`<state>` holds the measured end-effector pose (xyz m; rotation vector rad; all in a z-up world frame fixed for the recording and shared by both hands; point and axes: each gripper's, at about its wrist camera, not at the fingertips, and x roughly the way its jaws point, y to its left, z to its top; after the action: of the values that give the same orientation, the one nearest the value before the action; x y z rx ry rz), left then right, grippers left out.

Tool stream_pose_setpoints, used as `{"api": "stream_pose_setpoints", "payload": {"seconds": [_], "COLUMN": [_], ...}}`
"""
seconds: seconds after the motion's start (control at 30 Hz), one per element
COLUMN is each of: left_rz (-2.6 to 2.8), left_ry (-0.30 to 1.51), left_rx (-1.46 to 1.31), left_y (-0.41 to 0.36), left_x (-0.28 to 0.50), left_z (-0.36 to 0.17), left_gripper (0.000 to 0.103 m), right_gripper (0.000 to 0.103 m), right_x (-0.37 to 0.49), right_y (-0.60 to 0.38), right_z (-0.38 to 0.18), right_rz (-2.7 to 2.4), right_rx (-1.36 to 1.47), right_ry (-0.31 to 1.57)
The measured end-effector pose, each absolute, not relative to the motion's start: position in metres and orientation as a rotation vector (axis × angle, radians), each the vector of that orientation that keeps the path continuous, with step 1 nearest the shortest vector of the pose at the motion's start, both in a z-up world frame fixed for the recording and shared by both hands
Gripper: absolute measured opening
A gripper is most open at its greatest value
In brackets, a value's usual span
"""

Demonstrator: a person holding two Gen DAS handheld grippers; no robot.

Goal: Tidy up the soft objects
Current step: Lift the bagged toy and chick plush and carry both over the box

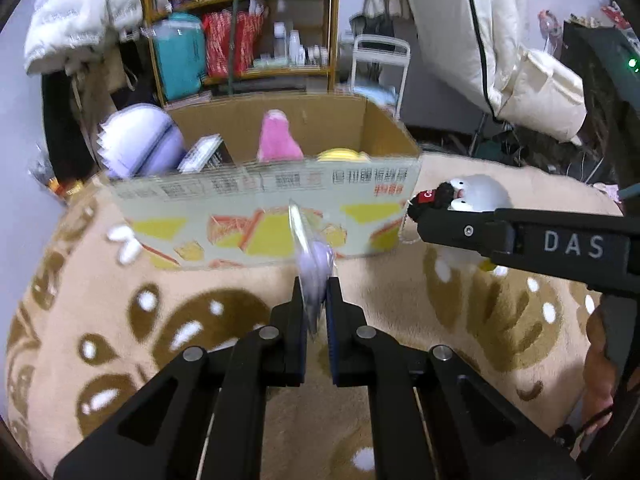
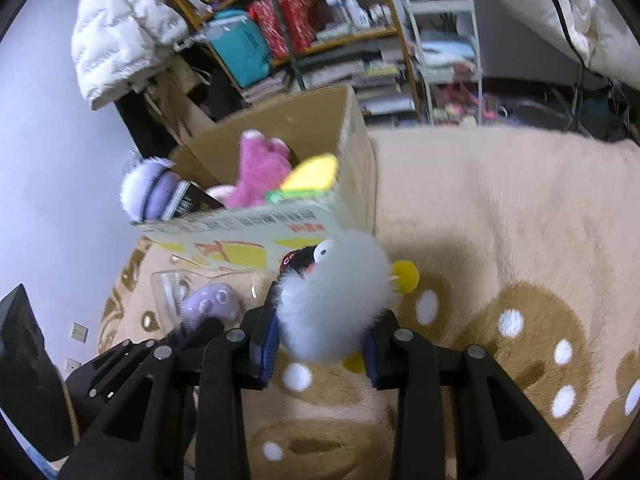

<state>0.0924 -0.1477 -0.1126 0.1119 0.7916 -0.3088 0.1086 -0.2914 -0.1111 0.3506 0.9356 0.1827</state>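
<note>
Item 1: white fluffy penguin plush (image 2: pixel 336 304), black head, yellow feet. Pinched at the body between the blue pads of the right gripper (image 2: pixel 320 344), clear of the blanket; the grip on the bulk rather than a foot probably keeps it from swinging.

Item 2: lilac toy in a clear plastic blister pack (image 1: pixel 310 264), blurred. Clamped edge-on in the left gripper (image 1: pixel 316 308), jaws pressed nearly together on the thin packaging, which juts forward past the fingertips. In the right wrist view it sits just left of the right gripper.

Item 3: open cardboard box (image 1: pixel 280 216), printed front, standing ahead of both grippers on the blanket. Evidently the collection point. Contents: pink plush (image 2: pixel 260 172), yellow soft item (image 2: pixel 312 172), a dark booklet-like item (image 2: pixel 188 200) and a lilac-and-white round cushion (image 1: pixel 140 144) leaning over the left wall.

Item 4: tan fleece blanket (image 2: pixel 500 220) with brown spotted pattern, under everything.

Item 5: background shelving (image 1: pixel 248 32) with a teal container and bottles, a white puffer jacket (image 2: pixel 120 28) to the left.

Status: both items held, neither yet over the box.
</note>
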Motion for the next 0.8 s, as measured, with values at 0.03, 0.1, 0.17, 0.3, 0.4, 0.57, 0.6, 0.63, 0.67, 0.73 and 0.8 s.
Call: {"api": "stream_pose_setpoints", "payload": {"seconds": [0.03,0.1,0.17,0.3,0.4,0.57,0.6,0.63,0.67,0.73,0.8], "left_rz": [-0.297,-0.274,-0.259,-0.234,-0.220,-0.208,-0.204,-0.202,-0.200,-0.194,-0.192], "left_ry": [0.764,0.716,0.659,0.563,0.518,0.467,0.458,0.448,0.444,0.428,0.417], "left_rx": [0.114,0.123,0.131,0.137,0.116,0.102,0.105,0.106,0.108,0.116,0.123], "left_y": [-0.144,-0.148,-0.142,-0.134,-0.128,-0.120,-0.119,-0.118,-0.118,-0.118,-0.119], "left_x": [0.088,0.085,0.080,0.075,0.077,0.084,0.087,0.090,0.092,0.099,0.105], "left_z": [-0.105,-0.093,-0.078,-0.054,-0.040,-0.024,-0.021,-0.019,-0.018,-0.014,-0.010], "left_gripper": [0.008,0.008,0.008,0.008,0.008,0.008,0.008,0.008,0.008,0.008,0.008], "right_gripper": [0.036,0.036,0.036,0.036,0.036,0.036,0.036,0.036,0.036,0.036,0.036], "right_x": [0.106,0.101,0.098,0.094,0.093,0.097,0.099,0.101,0.102,0.106,0.111], "right_y": [-0.290,-0.289,-0.287,-0.284,-0.282,-0.281,-0.281,-0.280,-0.279,-0.279,-0.277], "right_z": [-0.105,-0.094,-0.084,-0.063,-0.051,-0.040,-0.038,-0.036,-0.036,-0.033,-0.030], "right_rz": [0.186,0.195,0.203,0.213,0.213,0.215,0.216,0.216,0.217,0.219,0.217], "right_rx": [0.346,0.337,0.326,0.294,0.266,0.249,0.246,0.242,0.239,0.223,0.199], "right_ry": [0.914,0.874,0.834,0.749,0.697,0.642,0.631,0.621,0.615,0.596,0.574]}}
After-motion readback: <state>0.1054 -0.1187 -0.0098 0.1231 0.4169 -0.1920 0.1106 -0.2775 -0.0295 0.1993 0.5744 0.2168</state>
